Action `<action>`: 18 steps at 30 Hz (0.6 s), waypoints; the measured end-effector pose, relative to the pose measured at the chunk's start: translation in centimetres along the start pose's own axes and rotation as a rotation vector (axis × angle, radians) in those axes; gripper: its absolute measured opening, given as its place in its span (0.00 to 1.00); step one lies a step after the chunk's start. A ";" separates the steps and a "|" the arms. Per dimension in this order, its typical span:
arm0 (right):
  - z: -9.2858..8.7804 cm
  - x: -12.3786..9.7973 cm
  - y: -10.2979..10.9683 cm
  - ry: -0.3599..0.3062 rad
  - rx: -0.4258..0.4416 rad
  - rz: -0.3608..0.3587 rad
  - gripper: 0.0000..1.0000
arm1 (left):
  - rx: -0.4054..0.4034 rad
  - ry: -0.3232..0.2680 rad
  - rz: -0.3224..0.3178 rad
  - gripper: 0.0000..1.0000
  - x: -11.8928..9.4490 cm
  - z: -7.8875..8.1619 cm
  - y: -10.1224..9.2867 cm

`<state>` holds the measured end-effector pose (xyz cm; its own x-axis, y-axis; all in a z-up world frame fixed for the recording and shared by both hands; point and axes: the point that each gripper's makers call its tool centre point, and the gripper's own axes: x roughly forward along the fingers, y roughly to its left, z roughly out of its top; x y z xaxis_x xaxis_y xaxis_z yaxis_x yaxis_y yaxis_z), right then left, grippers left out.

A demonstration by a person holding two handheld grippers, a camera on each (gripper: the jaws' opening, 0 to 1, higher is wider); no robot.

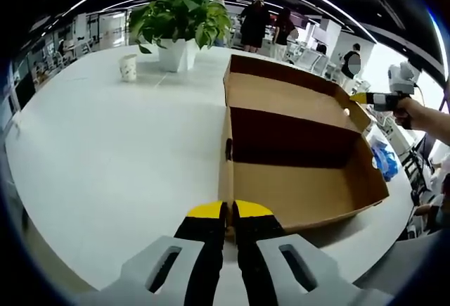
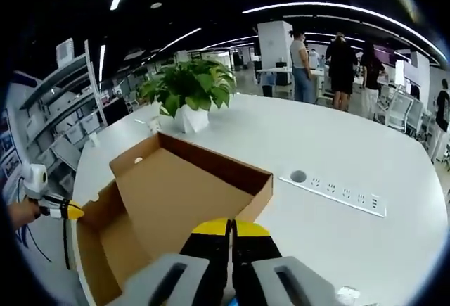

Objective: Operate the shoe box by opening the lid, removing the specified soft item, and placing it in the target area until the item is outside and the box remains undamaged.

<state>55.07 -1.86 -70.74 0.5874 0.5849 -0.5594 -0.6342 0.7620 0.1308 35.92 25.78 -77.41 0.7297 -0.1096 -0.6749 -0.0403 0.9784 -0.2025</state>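
My left gripper [image 1: 226,211] fingers together, pinching the box [image 1: 295,144] corner; right gripper [image 2: 230,227] fingers together at its rim. Lid open, box on surface [image 1: 105,151]. Soft item not seen inside. Next, I judge: find it.

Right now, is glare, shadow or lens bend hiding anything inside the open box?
Left gripper view: the shoe box has its deep part in dark shadow, so its contents are unreadable; window glare whitens the right edge. Right gripper view: even light on the lid panel; fisheye curves the table rim and ceiling lights.
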 end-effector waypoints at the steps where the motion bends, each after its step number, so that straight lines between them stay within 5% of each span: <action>1: 0.1 -0.1 0.1 -0.003 -0.007 0.000 0.00 | -0.001 0.000 0.000 0.02 0.0 0.0 0.0; 18: 1.4 -0.1 -0.3 -0.057 -0.029 0.012 0.00 | -0.008 -0.003 0.008 0.02 0.0 0.1 0.1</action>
<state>55.90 -1.76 -69.58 0.6066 0.6095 -0.5105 -0.6551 0.7470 0.1133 35.94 25.86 -77.35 0.7314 -0.1011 -0.6744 -0.0520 0.9778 -0.2030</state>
